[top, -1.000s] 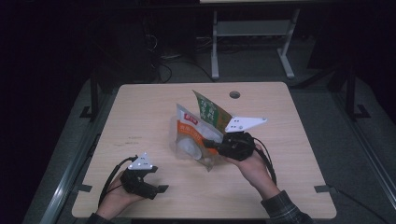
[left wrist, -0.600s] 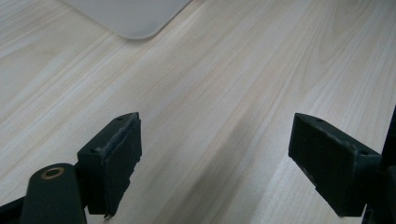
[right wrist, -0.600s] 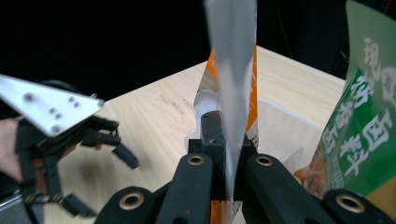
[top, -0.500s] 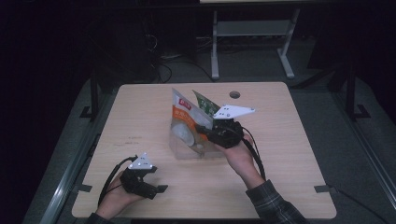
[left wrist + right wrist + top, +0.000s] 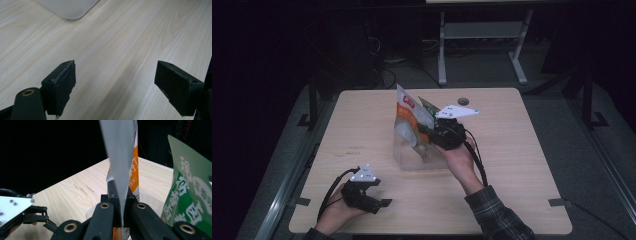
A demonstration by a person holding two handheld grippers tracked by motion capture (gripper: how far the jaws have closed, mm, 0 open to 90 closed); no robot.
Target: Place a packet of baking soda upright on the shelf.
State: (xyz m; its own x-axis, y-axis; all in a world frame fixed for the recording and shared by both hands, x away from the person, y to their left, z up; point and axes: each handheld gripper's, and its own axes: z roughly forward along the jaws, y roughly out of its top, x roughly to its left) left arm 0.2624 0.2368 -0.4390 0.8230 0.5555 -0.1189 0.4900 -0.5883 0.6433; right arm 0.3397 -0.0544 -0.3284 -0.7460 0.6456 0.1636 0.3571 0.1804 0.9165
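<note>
I see the table first: pale wood grain, square top, rounded corners, round dark port near the far edge. Mid-table stands the bag, a clear, glossy plastic pouch with an orange-and-white printed panel and a red label up top; through the clear part I make out something pale and rounded, can't tell what. A green packet with white print sits just beside it, behind the orange panel. My right gripper has its jaws pressed together on the bag's thin edge, film running up between them in the right gripper view. My left gripper rests at the near-left table edge, well apart from the bag, jaws spread over bare wood, pads flat, black, matte.
</note>
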